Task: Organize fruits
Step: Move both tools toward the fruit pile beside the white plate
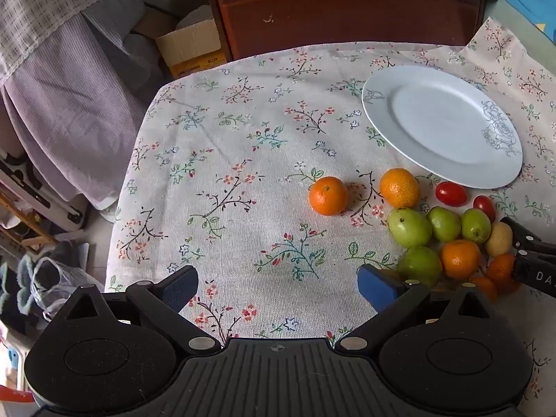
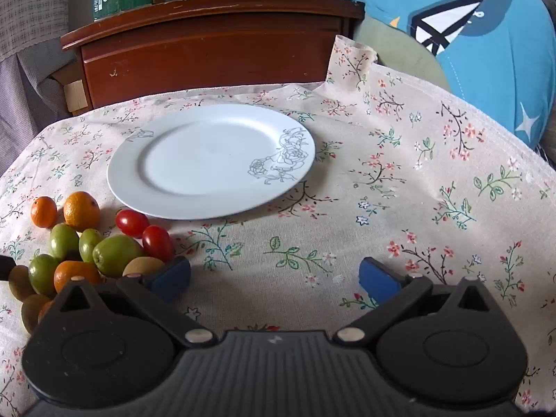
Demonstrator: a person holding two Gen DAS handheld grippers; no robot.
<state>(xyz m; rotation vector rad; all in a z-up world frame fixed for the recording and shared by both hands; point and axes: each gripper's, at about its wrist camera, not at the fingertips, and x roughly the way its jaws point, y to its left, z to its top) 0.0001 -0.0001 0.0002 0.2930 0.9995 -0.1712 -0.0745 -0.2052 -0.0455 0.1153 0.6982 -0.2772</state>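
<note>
Both the left hand-held gripper (image 1: 278, 288) and the right hand-held gripper (image 2: 274, 278) are hanging spread and empty. The fruits (image 2: 104, 243) are lying near the counter's front edge, beside the plate (image 2: 125, 177). The tomatoes (image 2: 158, 243) are probably soft and slippery, needing gentle pinching across the middle.

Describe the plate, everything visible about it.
The plate is round, pale blue-white and glossy, ceramic by the look, with a broad flat rim around a shallow well. A grey line drawing of roses marks one side of the rim, a smaller one the opposite side. It lies flat and empty on the floral tablecloth. A cherry tomato sits just off its near edge.
</note>
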